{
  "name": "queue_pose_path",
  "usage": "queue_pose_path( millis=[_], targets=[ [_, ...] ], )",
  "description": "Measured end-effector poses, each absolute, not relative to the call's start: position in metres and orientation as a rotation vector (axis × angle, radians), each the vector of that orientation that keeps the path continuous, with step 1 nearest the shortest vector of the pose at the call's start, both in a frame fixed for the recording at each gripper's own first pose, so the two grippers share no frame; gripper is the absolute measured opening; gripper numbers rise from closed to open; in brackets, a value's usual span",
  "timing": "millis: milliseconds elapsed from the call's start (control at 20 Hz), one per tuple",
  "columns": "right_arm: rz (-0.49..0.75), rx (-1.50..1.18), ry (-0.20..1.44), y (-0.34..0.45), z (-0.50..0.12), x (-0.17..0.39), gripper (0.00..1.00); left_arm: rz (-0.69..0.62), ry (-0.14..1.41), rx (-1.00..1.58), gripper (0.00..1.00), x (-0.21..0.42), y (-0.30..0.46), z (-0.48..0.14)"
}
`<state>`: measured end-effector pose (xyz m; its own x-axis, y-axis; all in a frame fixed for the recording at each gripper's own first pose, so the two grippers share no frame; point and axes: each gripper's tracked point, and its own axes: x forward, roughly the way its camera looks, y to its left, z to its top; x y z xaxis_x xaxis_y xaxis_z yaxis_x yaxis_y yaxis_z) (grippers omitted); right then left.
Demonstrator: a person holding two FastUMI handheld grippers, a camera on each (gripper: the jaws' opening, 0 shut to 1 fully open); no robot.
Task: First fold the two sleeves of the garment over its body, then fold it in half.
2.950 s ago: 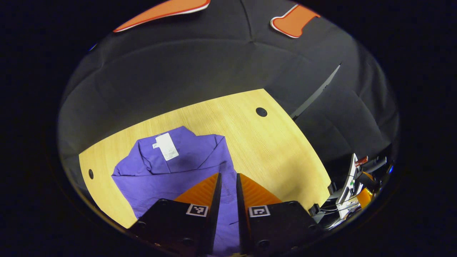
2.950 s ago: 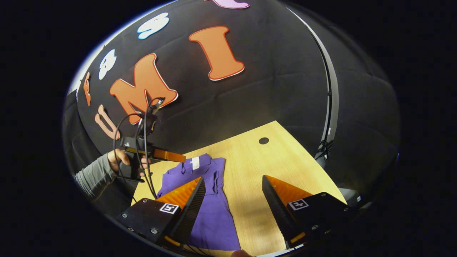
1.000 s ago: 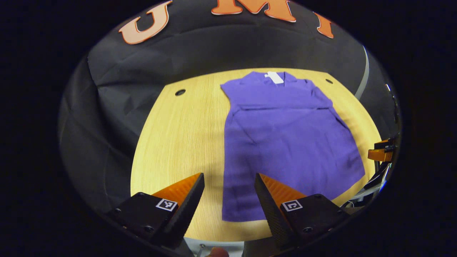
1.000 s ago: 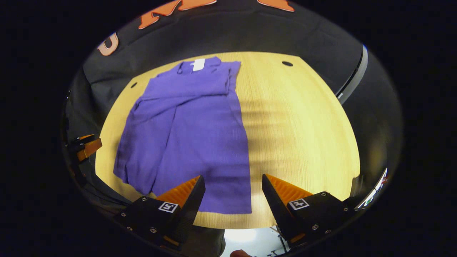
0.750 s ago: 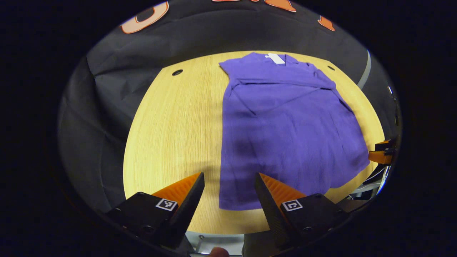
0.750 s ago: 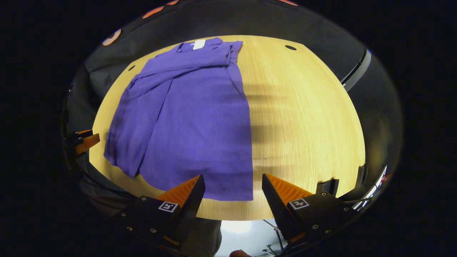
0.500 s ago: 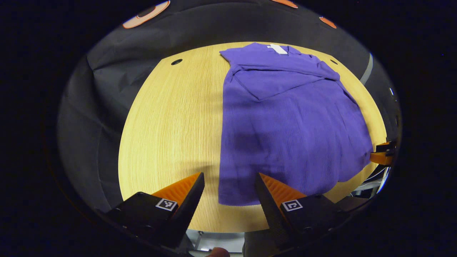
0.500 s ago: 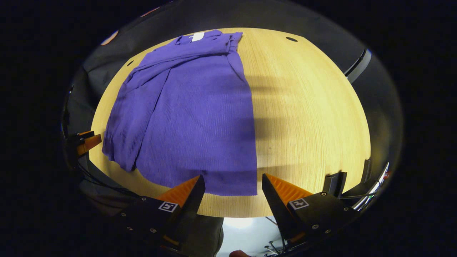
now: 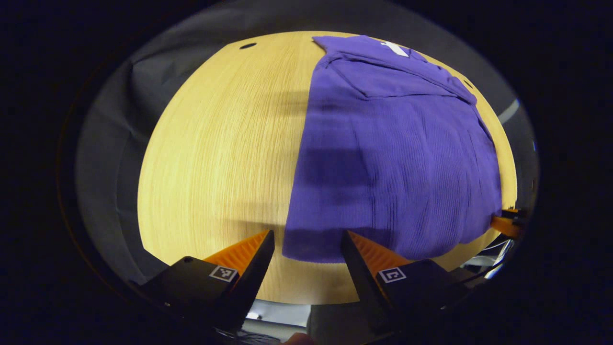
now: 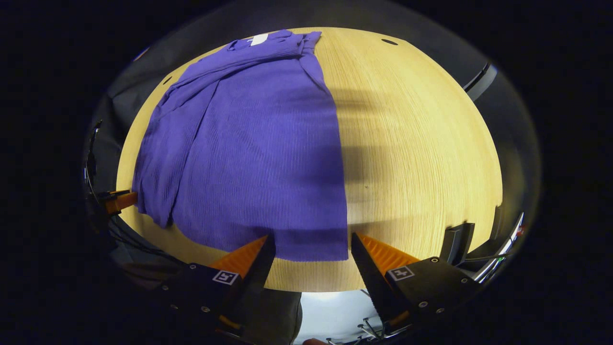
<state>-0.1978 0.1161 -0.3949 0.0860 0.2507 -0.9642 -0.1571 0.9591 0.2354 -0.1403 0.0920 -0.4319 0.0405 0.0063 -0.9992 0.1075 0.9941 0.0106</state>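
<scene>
The purple garment (image 9: 392,153) lies flat on the wooden bench (image 9: 220,153), with its collar end at the far side and its hem at the near edge. A small white tag (image 9: 394,48) sits at the collar. Both sleeves are folded in over the body, and they lie across the upper part below the collar. The lower part is spread out in one layer and shows fine ribs.

In the left gripper view, the left claw (image 9: 306,244) has its fingers apart and holds nothing. It is at the near edge of the bench, and the near left corner of the hem lies between the two fingertips; I cannot tell if they touch the cloth. The garment covers the right half of the bench here, and the left half is bare wood. At the far right edge, part of the other gripper is seen just beside the hem.

In the right gripper view, the right claw (image 10: 310,247) is also spread apart and empty. The near right corner of the hem (image 10: 311,249) lies between its fingertips. The garment lies to the left, with bare bench to the right. A round hole (image 10: 389,42) is in the far part of the bench.
</scene>
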Motion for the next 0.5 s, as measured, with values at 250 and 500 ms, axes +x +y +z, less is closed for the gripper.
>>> queue_pose_path(
  millis=[250, 500],
  targets=[
    [0.296, 0.076, 1.480, 0.118, -0.396, -0.196, 0.92, -0.058, 1.611, 0.012, 0.90, -0.144, 0.093, -0.433],
    [0.310, 0.060, 1.520, 0.123, -0.397, -0.202, 0.64, -0.100, 1.671, -0.006, 0.40, -0.147, 0.076, -0.433]
  ],
)
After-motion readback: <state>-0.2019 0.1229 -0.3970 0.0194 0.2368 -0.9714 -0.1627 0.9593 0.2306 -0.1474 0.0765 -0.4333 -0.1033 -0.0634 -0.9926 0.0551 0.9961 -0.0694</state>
